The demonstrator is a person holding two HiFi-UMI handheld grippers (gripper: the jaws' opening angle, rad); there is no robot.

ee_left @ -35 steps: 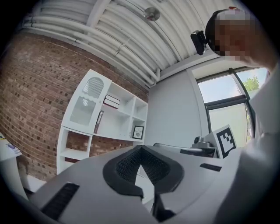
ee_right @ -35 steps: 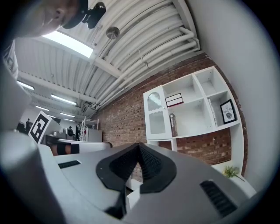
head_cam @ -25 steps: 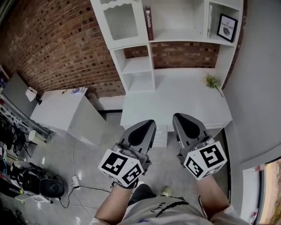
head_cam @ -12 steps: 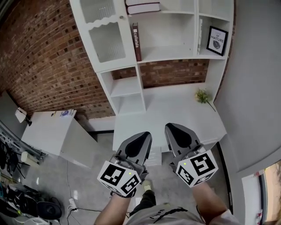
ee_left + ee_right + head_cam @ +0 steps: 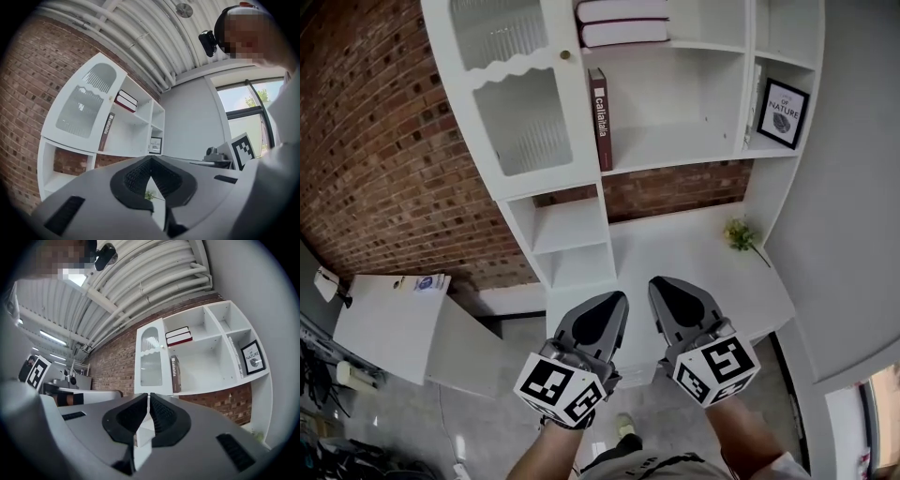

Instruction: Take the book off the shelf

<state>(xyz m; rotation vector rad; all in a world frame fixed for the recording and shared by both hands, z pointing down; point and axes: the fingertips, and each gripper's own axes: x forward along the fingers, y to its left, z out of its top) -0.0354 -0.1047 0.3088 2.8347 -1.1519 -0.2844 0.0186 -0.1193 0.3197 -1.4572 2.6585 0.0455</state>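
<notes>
Both hand-held grippers have come nearer the shelf, which now fills more of the head view. The left hand-held gripper and the right hand-held gripper hang side by side over the front of the white table, each with its jaws closed tip to tip on nothing. Beyond them the book, dark red, stands upright on the shelf against the cabinet wall, well apart from both grippers. This looks like the approach only: the jaws must open and rise to the book before any grasp.
</notes>
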